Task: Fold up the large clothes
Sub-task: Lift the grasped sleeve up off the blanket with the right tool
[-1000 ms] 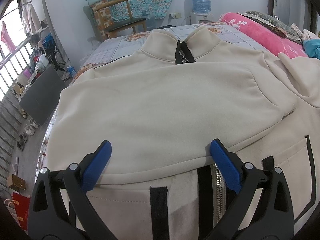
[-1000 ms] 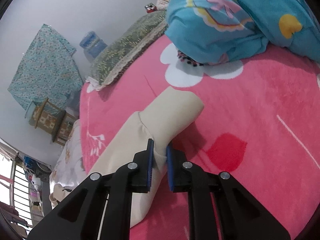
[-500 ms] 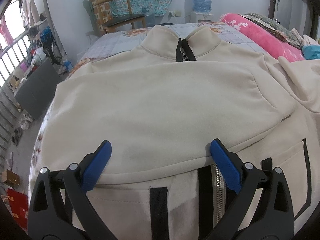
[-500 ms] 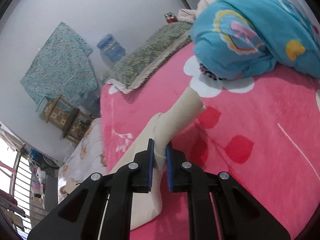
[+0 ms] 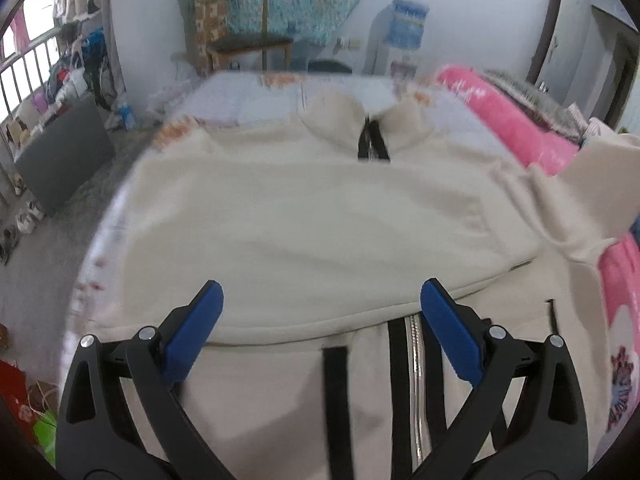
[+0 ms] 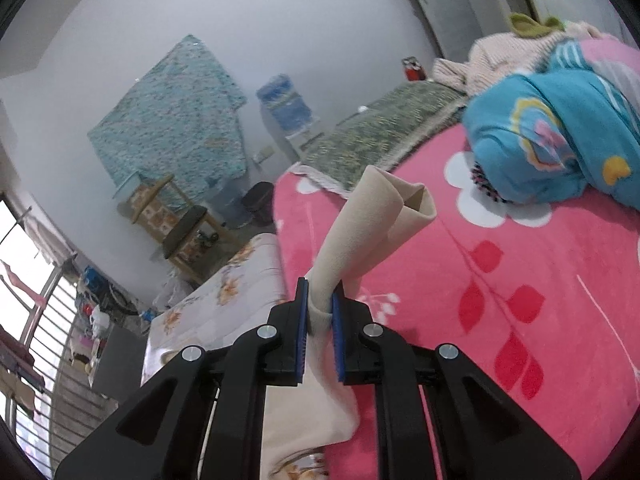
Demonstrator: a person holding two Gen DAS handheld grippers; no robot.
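- Left wrist view, far left: dark panel [image 5: 64, 160] standing on the floor below a railed window; shoes [image 5: 24, 216] on the floor beside it.
- Back wall: wooden chair [image 5: 244, 36] under a hanging teal patterned cloth [image 5: 304, 0]; a water dispenser [image 5: 406, 28] to its right.
- Centre: cream jacket [image 5: 304, 232] lies spread on the bed [image 5: 248, 96], collar toward the far end, black zip opening at the neck. One sleeve lies folded across the chest; below its edge the front zip and black trim show.
- Left gripper [image 5: 322, 308] hovers over the jacket's lower front, fingers [image 5: 192, 336] spread wide, nothing between them. View is motion-blurred.
- Right edge of this view: pink blanket [image 5: 516, 136] along the bed; the jacket's other sleeve rises off the bed toward the frame edge.
- Right wrist view: right gripper [image 6: 319, 312] has its fingers [image 6: 301, 332] pinching the cream sleeve [image 6: 372, 216] near the cuff. The cuff stands up past the fingertips, open end showing, lifted clear of the pink blanket.
- Further right: green patterned pillow [image 6: 380, 136], then a blue bundled quilt [image 6: 560, 136] on the blanket.
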